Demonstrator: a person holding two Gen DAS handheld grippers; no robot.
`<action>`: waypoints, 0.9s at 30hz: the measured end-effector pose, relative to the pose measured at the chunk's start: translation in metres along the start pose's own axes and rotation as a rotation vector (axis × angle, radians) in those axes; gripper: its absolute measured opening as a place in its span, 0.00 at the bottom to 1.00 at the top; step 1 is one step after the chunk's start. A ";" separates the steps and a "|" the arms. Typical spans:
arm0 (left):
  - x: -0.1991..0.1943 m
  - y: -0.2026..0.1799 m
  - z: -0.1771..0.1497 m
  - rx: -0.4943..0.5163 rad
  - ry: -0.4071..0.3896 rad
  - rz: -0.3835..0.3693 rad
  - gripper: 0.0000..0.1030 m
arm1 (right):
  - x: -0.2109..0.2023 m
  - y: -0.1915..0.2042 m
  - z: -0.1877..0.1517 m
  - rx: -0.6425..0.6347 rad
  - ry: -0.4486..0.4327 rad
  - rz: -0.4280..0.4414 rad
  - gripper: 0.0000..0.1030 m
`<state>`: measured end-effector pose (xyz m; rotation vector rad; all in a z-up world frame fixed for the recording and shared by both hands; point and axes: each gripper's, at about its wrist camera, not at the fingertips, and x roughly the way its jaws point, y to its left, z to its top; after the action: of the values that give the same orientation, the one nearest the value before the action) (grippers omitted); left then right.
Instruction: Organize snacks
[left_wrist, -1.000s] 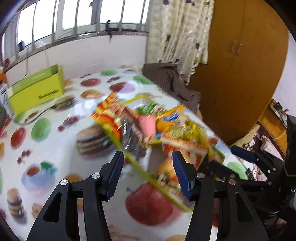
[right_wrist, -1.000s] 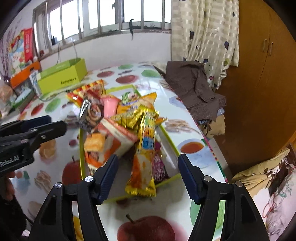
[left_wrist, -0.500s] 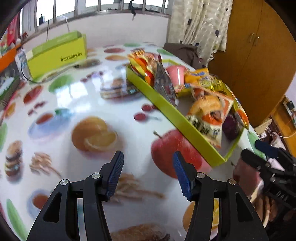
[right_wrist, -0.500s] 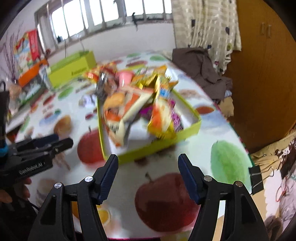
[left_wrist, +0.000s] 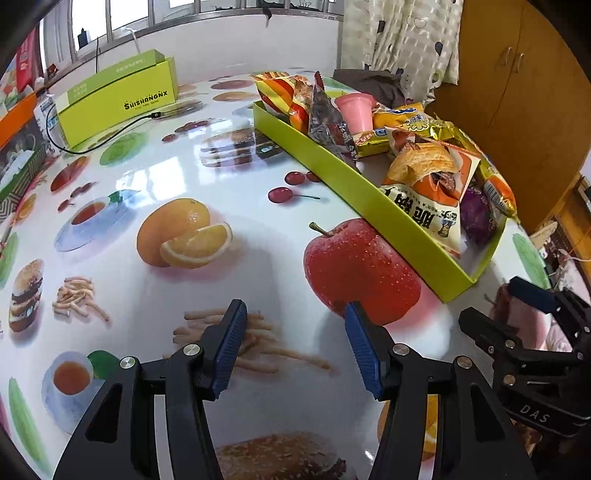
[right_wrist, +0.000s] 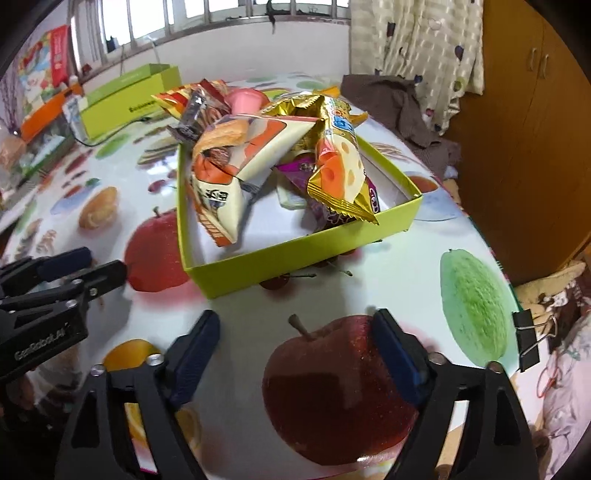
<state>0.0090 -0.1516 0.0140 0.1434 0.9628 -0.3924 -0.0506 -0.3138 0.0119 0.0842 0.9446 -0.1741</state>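
A lime-green tray (left_wrist: 369, 192) (right_wrist: 288, 258) sits on the fruit-print table, piled with snack packets: an orange and white bread bag (left_wrist: 432, 184) (right_wrist: 236, 162), a gold cheese-print bar (right_wrist: 336, 155), a pink cup (left_wrist: 356, 110) (right_wrist: 245, 99), a striped chip bag (left_wrist: 280, 92) and a purple packet (left_wrist: 476, 214). My left gripper (left_wrist: 293, 314) is open and empty above the table, left of the tray. My right gripper (right_wrist: 295, 325) is open and empty, in front of the tray's near wall. Each gripper shows at the edge of the other's view.
A lime-green carton (left_wrist: 118, 99) (right_wrist: 125, 96) with a black cable stands at the far left of the table. Brown cloth (right_wrist: 399, 99) lies at the far right edge beside a wooden wardrobe (right_wrist: 524, 122). A binder clip (right_wrist: 528, 343) holds the tablecloth at the right edge.
Both grippers have drawn back from the tray toward the table's near edge, staying open. The tray and the snacks now lie farther ahead.
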 end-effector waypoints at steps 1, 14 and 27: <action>0.000 -0.001 -0.001 0.007 -0.002 0.009 0.55 | 0.001 0.000 0.000 0.007 -0.003 -0.001 0.88; -0.001 -0.002 -0.002 0.016 -0.011 0.022 0.57 | 0.002 0.003 -0.001 0.031 -0.024 -0.024 0.93; -0.001 -0.001 -0.002 0.019 -0.015 0.021 0.57 | 0.004 0.004 0.000 0.036 -0.028 -0.028 0.94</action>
<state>0.0067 -0.1517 0.0133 0.1672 0.9419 -0.3824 -0.0480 -0.3105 0.0085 0.1017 0.9156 -0.2183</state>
